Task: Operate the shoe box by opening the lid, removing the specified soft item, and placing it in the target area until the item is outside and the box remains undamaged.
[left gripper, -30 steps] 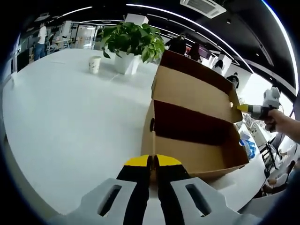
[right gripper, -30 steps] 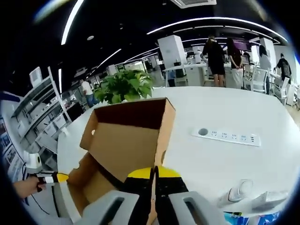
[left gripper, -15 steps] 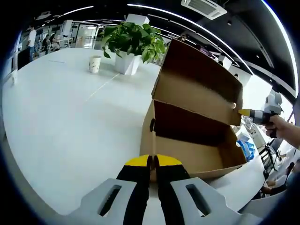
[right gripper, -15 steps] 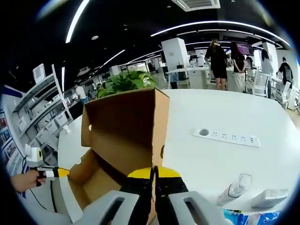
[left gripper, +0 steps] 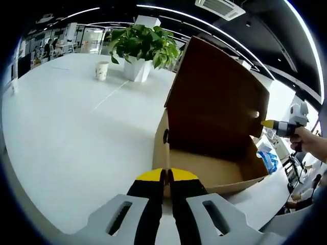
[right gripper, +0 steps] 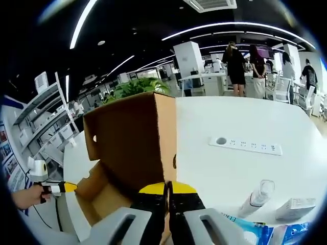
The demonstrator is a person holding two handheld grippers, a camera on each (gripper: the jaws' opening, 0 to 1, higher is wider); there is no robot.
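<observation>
Change: the hinged lid of the brown cardboard shoe box (left gripper: 214, 138) stands steeper than a second ago, when it leaned back and showed its pale inner panel; now it is near upright and its dark brown face (left gripper: 217, 97) covers much of the left gripper view.
Shoe box: it sits on the white table (left gripper: 76, 127), just beyond the left gripper's tips, open at the top, with the lid rising from its far long side. In the right gripper view the same box (right gripper: 127, 153) is seen from the other end.
Box inside: the tan floor (left gripper: 204, 168) shows bare where it can be seen; the part under the lid is in shadow and I cannot tell what lies there.
Left gripper: the left gripper (left gripper: 167, 176), black with yellow tips, has its jaws pressed together on the near corner edge of the box wall.
Right gripper: the right gripper (right gripper: 167, 188), also yellow-tipped, has its jaws closed on the box wall at the opposite end. It also appears at the right of the left gripper view, held by a hand (left gripper: 309, 143) by the lid's corner.
Far side: a green potted plant in a white pot (left gripper: 143, 48) and a small paper cup (left gripper: 102, 70) stand on the table well beyond the box.
Right of the box: a white power strip (right gripper: 248, 145) lies on the table, with a white bottle (right gripper: 258, 196) and blue-and-white packets (right gripper: 245, 232) nearer.
</observation>
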